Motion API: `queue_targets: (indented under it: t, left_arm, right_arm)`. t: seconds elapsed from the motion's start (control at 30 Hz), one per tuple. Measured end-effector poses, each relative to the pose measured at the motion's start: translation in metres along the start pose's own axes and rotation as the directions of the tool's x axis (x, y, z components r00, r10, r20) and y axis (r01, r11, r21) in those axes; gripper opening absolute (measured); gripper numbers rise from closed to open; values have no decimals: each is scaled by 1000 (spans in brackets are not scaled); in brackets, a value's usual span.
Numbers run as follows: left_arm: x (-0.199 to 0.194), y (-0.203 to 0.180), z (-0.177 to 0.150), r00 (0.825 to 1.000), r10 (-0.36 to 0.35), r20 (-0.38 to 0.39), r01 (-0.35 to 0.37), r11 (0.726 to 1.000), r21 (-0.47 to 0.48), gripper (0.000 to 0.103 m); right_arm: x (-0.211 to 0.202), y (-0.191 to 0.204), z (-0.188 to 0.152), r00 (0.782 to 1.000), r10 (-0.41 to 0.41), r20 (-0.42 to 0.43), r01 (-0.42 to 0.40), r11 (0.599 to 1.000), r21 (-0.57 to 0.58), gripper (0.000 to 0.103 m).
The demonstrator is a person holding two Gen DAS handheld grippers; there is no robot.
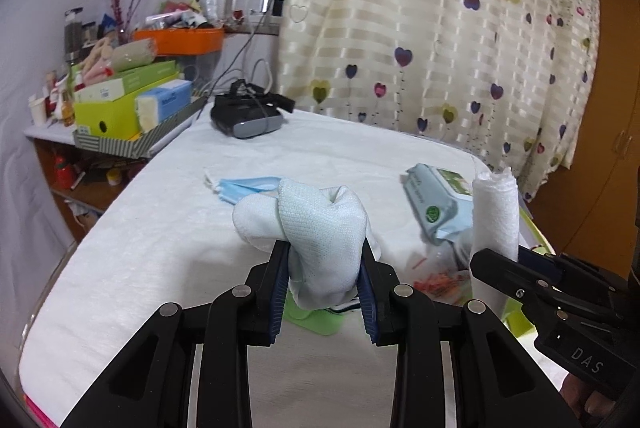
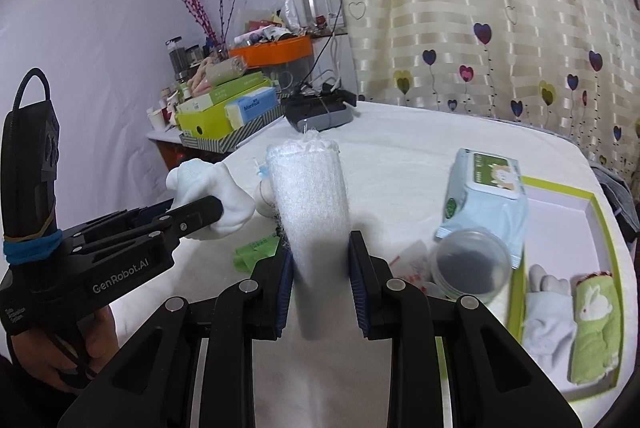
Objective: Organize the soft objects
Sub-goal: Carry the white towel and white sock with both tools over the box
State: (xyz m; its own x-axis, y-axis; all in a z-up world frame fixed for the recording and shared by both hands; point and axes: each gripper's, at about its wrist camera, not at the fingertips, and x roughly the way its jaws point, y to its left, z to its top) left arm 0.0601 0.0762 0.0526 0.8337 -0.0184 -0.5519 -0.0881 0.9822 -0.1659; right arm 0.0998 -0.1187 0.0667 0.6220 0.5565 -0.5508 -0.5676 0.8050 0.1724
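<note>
Knit sock [image 1: 324,228] bunched (soft, lumpy), fluffy towel roll [image 2: 310,204] cylindrical.

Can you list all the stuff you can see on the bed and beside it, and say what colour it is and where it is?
sock bundle: one, white and pale blue, held in the left tongs
rolled towel: one, white, upright in the right tongs
wet wipes pack: one, pale blue with green label, on the bed
face mask: one, blue, flat on the bed
round lidded tub: one, clear and dark, beside the wipes
tray: one, lime rim, at the bed's right edge
bunny towel: one, green, inside the tray
headset: one, black and grey, far end of the bed
orange bin: one, on the cluttered shelf
left tongs: black, blue pads
right tongs: black, blue pads
</note>
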Motion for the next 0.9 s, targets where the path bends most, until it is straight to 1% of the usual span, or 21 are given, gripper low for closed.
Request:
queue_targets:
  t: [0.57,0.9]
  left_arm:
    - [-4,-46,2,998,-67,-6,68,996,56,30]
    - [-6,-97,1,992,-125,-14,126,983,130,30]
  right_arm:
    - [-32,-28,-7,998,-38,42,36,999,40,27]
    - [-59,-58,-16,993,-91,70,84,992,89,27]
